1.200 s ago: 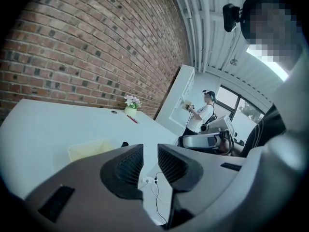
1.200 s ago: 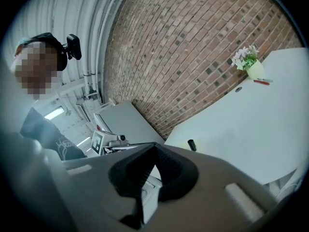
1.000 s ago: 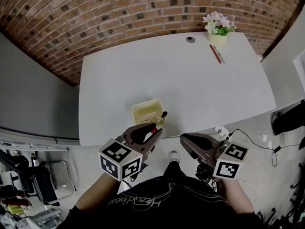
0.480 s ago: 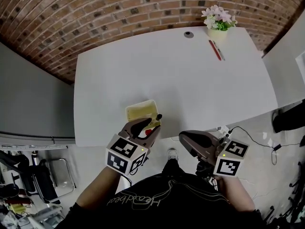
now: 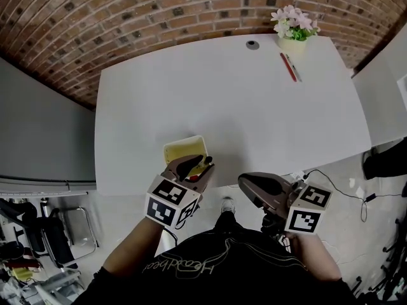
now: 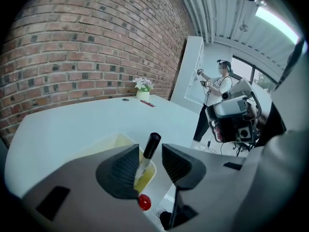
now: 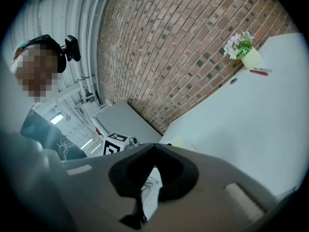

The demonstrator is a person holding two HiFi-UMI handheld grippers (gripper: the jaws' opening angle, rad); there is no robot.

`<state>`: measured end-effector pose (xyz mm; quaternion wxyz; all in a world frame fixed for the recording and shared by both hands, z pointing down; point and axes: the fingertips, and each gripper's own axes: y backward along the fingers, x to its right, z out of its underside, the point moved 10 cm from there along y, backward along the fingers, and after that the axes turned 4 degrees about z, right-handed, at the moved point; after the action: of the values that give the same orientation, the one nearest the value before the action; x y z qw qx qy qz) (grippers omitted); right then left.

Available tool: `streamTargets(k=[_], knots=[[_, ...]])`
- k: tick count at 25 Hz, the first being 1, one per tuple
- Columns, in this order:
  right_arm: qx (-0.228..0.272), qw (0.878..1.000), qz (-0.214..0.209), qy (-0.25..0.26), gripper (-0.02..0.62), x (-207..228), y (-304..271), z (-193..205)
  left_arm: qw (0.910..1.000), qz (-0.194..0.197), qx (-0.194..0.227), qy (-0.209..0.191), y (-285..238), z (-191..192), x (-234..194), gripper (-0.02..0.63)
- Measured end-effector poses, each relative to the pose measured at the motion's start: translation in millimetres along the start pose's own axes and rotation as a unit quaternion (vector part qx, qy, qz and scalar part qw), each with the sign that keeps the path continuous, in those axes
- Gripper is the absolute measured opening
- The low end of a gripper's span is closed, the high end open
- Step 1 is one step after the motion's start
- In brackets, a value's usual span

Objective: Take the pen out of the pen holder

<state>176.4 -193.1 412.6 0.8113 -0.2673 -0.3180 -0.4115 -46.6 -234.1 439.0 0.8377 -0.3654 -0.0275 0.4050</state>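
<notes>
A pale yellow pen holder (image 5: 182,149) stands at the near edge of the white table (image 5: 254,113). A pen with a black cap (image 5: 207,160) leans out of its right corner. My left gripper (image 5: 198,164) is open over that corner; its jaws have just been opening. In the left gripper view the pen (image 6: 152,142) rises from the holder (image 6: 117,141) between the two pads of the left gripper (image 6: 149,153), which do not press on it. My right gripper (image 5: 245,182) hangs off the table's near edge, shut and empty; in its own view the right gripper (image 7: 154,147) has its tips touching.
At the table's far right stand a flower pot (image 5: 294,29) and a red pen (image 5: 287,67), with a round grommet (image 5: 253,44) beside them. A brick wall lies behind. Cables (image 5: 331,182) run on the floor at right. Another person (image 6: 216,93) stands beyond the table.
My left gripper moved forward and down to the holder's corner, and its jaws now stand around the pen. The right gripper has shifted only slightly.
</notes>
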Motion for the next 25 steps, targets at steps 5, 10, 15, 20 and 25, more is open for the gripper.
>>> streamTargets(k=[5,10,15,20,25], knots=[[-0.011,1.0,0.001,-0.002,0.003,7.1,-4.0,-0.8,1.0,0.002,0.0,0.004,-6.9,0.3,-3.0,0.127],[-0.02,1.0,0.002,-0.007,0.003,14.5,-8.3,-0.4,0.9999,0.005,0.004,0.011,-7.2,4.0,-6.5,0.126],[-0.028,1.0,0.002,-0.008,0.003,17.7,-11.2,-2.6,0.9998,0.006,0.01,0.014,-6.4,6.0,-8.6,0.121],[-0.038,0.999,0.003,-0.011,0.003,20.5,-15.6,-1.5,0.9999,0.003,0.011,0.001,-7.0,5.5,-9.2,0.094],[-0.045,0.999,-0.002,-0.015,0.003,24.3,-20.1,-0.9,0.9999,0.007,0.008,-0.005,-6.2,5.8,-8.3,0.084]])
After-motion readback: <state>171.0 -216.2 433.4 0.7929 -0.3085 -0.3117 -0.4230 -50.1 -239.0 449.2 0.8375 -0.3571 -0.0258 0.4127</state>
